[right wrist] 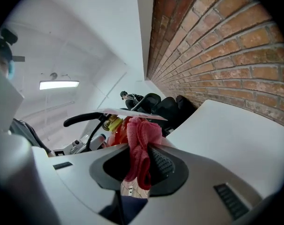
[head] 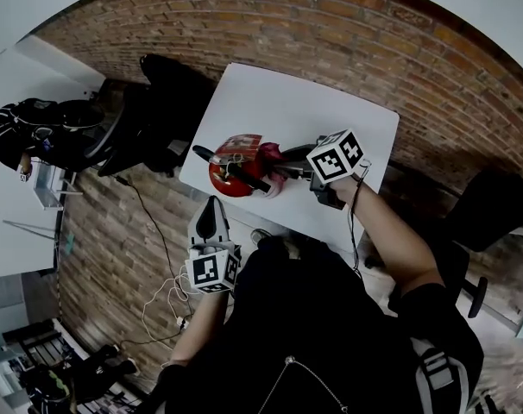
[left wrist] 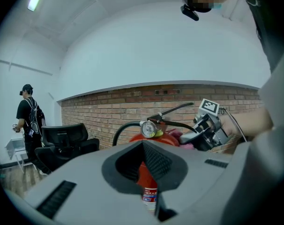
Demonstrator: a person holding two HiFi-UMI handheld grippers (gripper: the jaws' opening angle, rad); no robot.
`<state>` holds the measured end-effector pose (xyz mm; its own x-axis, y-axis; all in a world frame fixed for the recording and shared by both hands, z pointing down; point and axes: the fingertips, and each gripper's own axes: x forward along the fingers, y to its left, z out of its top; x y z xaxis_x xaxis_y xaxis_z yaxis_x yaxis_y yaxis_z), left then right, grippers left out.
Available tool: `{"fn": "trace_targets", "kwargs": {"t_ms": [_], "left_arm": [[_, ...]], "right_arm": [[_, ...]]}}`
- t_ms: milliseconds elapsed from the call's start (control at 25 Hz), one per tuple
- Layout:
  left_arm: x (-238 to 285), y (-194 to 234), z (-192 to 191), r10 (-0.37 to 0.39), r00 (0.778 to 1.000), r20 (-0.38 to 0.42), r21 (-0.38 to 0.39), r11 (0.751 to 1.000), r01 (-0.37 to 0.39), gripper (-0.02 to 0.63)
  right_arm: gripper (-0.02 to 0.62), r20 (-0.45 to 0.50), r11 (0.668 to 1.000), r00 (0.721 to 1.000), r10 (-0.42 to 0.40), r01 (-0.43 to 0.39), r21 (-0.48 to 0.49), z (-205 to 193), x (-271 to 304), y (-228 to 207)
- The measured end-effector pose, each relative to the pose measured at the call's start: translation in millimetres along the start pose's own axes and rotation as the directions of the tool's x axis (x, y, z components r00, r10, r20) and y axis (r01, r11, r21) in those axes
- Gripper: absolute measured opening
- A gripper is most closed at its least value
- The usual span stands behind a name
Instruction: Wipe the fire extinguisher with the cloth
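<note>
**Holding a Pink Cloth Against the Extinguisher's Head**

Holding the left gripper [head: 211, 205] low on the near side of the fire extinguisher [head: 230, 176], just short of it. Pressing that gripper's jaws together on nothing (leaving only a thin slit, with the red body and its label showing through from beyond). Not quite telling from any view whether the tips are touching the cylinder.

Finding the extinguisher standing upright on the white table [head: 322, 115], close to the table's near edge. Showing, at the extinguisher's top, a round gauge [left wrist: 148, 129], a black lever [left wrist: 177, 109] and a black hose [left wrist: 119, 134] arching off to one side.

Reaching in from the far right of the extinguisher with the right gripper [head: 280, 172], its marker cube [head: 335, 155] facing up. Clamping the pink cloth [head: 270, 157] firmly between the pads, and bunching it right up against the extinguisher's head, beside the gauge.

Trailing white cables [head: 162, 296] over the floor below the extinguisher, on the left gripper's side. Taking in, farther behind the extinguisher, a black office chair [head: 158, 102] and a brick wall [left wrist: 114, 109]. Catching, well beyond the chair, another person [left wrist: 27, 114] in dark clothes, standing.
</note>
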<state>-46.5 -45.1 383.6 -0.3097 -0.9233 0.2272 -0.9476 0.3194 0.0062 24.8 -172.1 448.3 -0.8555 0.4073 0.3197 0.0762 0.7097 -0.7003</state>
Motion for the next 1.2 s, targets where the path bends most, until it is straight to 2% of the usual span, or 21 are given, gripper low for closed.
{"fn": "trace_targets", "kwargs": {"t_ms": [280,440,600,720,840,960,1080,1200], "left_arm": [[-1.2,-4.4,2.5,-0.033,0.999,0.008,0.011,0.999,0.033,0.029],[-2.3,-9.9,3.3,-0.054,0.999,0.005,0.029,0.998,0.054,0.03],[-2.5,-13.2,4.4,-0.075,0.997,0.002,0.039,0.996,0.075,0.031],[-2.2,-13.5,4.8,-0.088,0.996,-0.003,0.049,0.995,0.088,0.03],[-1.8,-15.1,5.2,-0.101,0.995,-0.011,0.058,0.993,0.101,0.03],[0.5,-17.8,4.2,-0.121,0.992,-0.019,0.067,0.99,0.122,0.031],[2.7,-18.7,-0.1,-0.132,0.991,-0.032,0.07,0.988,0.134,0.031],[5.6,-18.0,-4.0,-0.14,0.989,-0.05,0.073,0.987,0.143,0.031]], "right_arm": [[0.106,0.061,1.0,0.998,0.023,-0.023,0.003,13.7,-11.1,22.6],[0.106,0.127,0.996,0.989,0.071,-0.077,0.042,21.6,-19.9,34.6],[0.106,0.235,0.983,0.963,0.133,-0.159,0.096,31.2,-35.5,42.5],[0.106,0.317,0.97,0.937,0.145,-0.198,0.141,30.8,-51.1,38.4],[0.106,0.345,0.966,0.933,0.1,-0.174,0.192,13.6,-61.9,17.9],[0.106,0.316,0.958,0.948,0.029,-0.116,0.262,-19.2,-60.1,-19.1],[0.106,0.263,0.935,0.964,-0.032,-0.064,0.349,-57.6,-48.5,-56.7],[0.106,0.231,0.904,0.972,-0.053,-0.051,0.424,-90.4,-33.9,-84.6]]}}
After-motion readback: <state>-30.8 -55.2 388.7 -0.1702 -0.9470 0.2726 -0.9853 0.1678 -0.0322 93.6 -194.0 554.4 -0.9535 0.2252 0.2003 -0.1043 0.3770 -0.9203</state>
